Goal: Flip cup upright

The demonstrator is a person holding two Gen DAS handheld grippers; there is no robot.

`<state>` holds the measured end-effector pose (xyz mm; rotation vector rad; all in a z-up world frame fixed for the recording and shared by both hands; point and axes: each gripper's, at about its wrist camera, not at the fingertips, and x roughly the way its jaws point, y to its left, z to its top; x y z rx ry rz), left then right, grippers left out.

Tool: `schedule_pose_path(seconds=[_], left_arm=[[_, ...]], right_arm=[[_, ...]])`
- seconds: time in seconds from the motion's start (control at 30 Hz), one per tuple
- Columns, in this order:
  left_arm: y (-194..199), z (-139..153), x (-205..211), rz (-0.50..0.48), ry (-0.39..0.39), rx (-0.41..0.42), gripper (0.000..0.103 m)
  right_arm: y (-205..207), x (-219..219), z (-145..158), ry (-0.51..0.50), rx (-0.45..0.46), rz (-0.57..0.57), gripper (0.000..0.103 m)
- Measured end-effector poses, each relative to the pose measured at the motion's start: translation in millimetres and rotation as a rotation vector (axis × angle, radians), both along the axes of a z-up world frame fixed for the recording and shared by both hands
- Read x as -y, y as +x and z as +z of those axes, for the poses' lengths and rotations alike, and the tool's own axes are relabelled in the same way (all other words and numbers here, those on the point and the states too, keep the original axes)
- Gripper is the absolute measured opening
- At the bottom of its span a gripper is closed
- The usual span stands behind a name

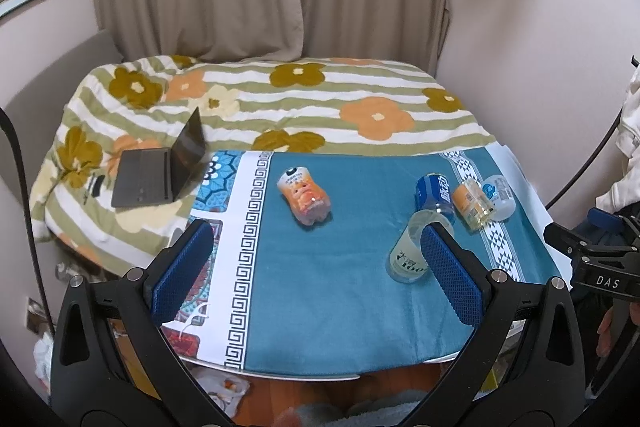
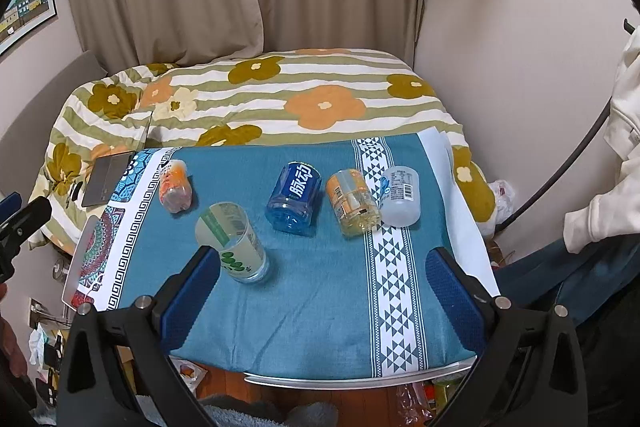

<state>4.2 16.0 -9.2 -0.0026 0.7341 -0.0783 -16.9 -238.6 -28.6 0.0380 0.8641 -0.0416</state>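
In your left wrist view, your left gripper [image 1: 318, 267] is released, its blue padded fingers [image 1: 182, 269] wide apart above the near part of the table covered with a teal patterned cloth [image 1: 340, 307]. The clear plastic cup with green print [image 1: 412, 251] lies on its side on the cloth, partly hidden behind the right finger, its mouth turned away from you. Further back lie an orange and white bottle [image 1: 305, 195], a blue cut bottle [image 1: 434, 195], an orange-labelled clear cup [image 1: 472, 205] and a white translucent cup [image 1: 499, 197]. A grey open laptop [image 1: 160, 169] sits on the flowered bedcover [image 1: 320, 103]. In your right wrist view, your right gripper [image 2: 322, 291] is also released and holds nothing. The cup lies just beside the tip of its left finger [image 2: 192, 299], near the cloth's left part; whether they touch, you cannot tell.
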Motion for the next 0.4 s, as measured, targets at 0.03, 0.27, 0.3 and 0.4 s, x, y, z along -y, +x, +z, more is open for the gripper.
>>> schedule_pose_path(seconds=[0.03, 0.27, 0.3, 0.4], left_arm=[[1, 0, 0, 0.000, 0.003, 0.001, 0.103], [7, -4, -1, 0.016, 0.022, 0.000, 0.103], [7, -4, -1, 0.018, 0.023, 0.000, 0.103], [11, -6, -4, 0.032, 0.035, -0.009, 0.103]], right_arm=[[0, 0, 0, 0.001, 0.001, 0.001, 0.103], [2, -5, -4, 0.015, 0.012, 0.025, 0.103], [2, -7, -6, 0.019, 0.017, 0.040, 0.103], [6, -16, -19, 0.036, 0.024, 0.110, 0.103]])
